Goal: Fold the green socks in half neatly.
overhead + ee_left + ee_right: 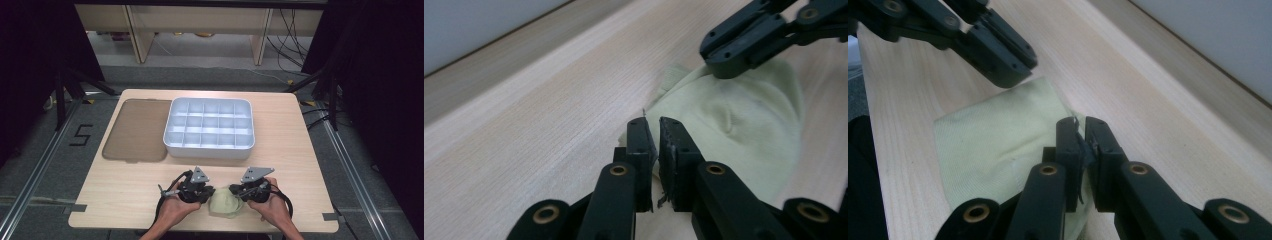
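Pale wood table (125, 190) fills your workspace, with a white compartment tray (209, 127) at its far middle and a brown lid (136, 130) lying flat beside it. At the near edge, a pale green cloth (225, 202) sits between your hands. Your left gripper (202, 196) and right gripper (239, 192) are each clenched on an opposite edge of that cloth.
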